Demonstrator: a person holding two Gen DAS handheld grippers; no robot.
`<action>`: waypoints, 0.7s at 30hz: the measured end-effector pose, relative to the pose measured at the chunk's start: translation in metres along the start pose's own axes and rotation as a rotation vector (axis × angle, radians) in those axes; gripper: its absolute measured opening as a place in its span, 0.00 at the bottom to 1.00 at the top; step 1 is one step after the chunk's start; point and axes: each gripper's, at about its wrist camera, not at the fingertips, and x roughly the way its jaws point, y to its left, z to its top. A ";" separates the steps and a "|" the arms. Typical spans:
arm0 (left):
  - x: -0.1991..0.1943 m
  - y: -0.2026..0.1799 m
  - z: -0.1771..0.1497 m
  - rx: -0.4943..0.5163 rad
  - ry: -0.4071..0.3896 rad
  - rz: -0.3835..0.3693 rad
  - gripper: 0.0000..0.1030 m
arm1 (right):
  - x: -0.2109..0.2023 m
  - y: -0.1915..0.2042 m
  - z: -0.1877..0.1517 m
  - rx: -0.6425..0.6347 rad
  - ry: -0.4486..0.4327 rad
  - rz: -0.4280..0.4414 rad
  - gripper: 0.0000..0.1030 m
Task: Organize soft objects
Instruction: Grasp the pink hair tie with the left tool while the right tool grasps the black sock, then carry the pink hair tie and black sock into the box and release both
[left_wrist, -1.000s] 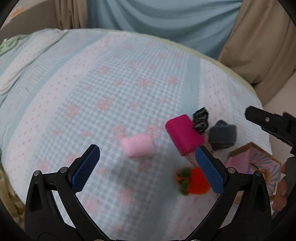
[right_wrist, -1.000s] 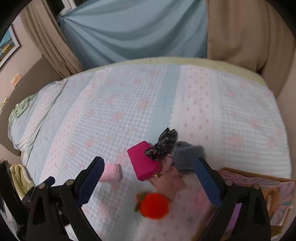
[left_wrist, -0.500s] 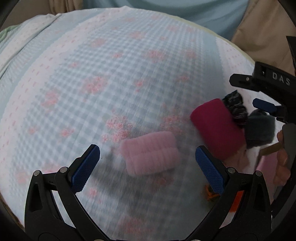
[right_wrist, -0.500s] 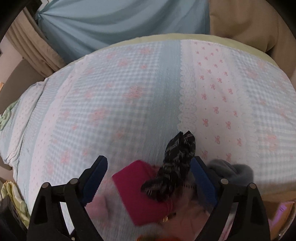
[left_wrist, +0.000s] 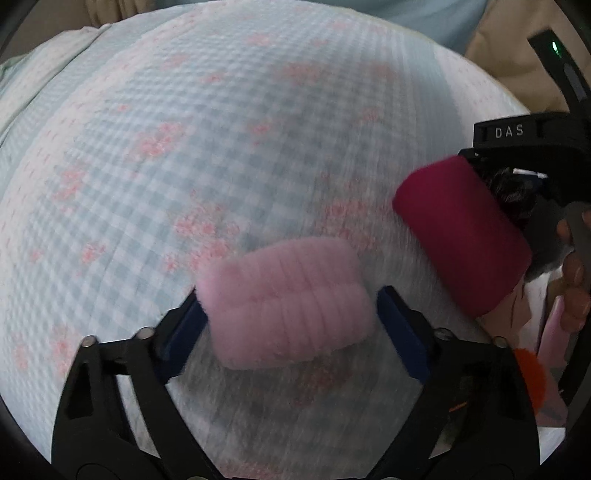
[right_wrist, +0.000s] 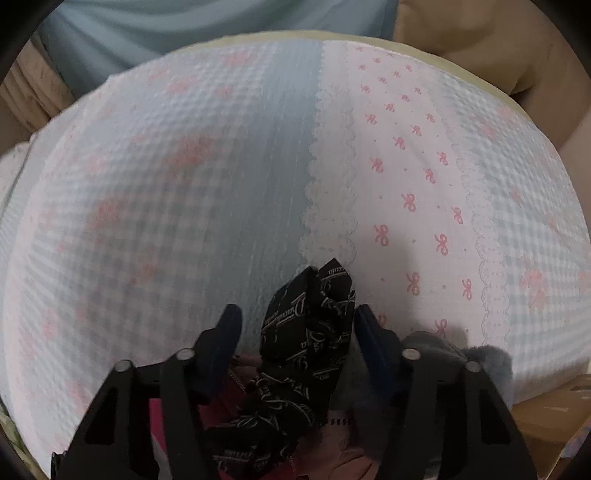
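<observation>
A fluffy pale pink roll (left_wrist: 288, 302) lies on the checked bedspread (left_wrist: 221, 147). My left gripper (left_wrist: 291, 328) points down around it, one blue pad at each end. Its jaws are closing and the roll still keeps its shape. A black cloth with white lettering (right_wrist: 310, 332) stands up between the jaws of my right gripper (right_wrist: 297, 336), which are closing too. The right pad (right_wrist: 365, 332) touches the cloth, while the left pad (right_wrist: 229, 339) stands apart from it. A magenta roll (left_wrist: 461, 236) lies to the right of the pink one.
A grey fuzzy sock (right_wrist: 487, 362) lies just right of the right gripper, a cardboard box (right_wrist: 554, 424) beyond it. An orange plush (left_wrist: 532, 376) and a person's fingers (left_wrist: 576, 288) show at the left view's right edge. Curtains hang behind the bed.
Both grippers came down toward the bed. The left one now straddles the pink roll with narrower jaws. The right one has dropped around the black cloth and narrowed as well.
</observation>
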 end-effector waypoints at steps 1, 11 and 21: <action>0.002 -0.002 -0.001 0.009 0.005 0.016 0.77 | 0.002 0.002 -0.001 -0.016 0.005 -0.010 0.51; -0.003 -0.004 -0.001 0.054 -0.048 0.032 0.42 | 0.008 0.007 -0.007 -0.060 0.010 -0.045 0.32; -0.014 -0.002 0.007 0.053 -0.072 0.022 0.29 | -0.009 0.004 -0.004 -0.047 -0.019 0.019 0.28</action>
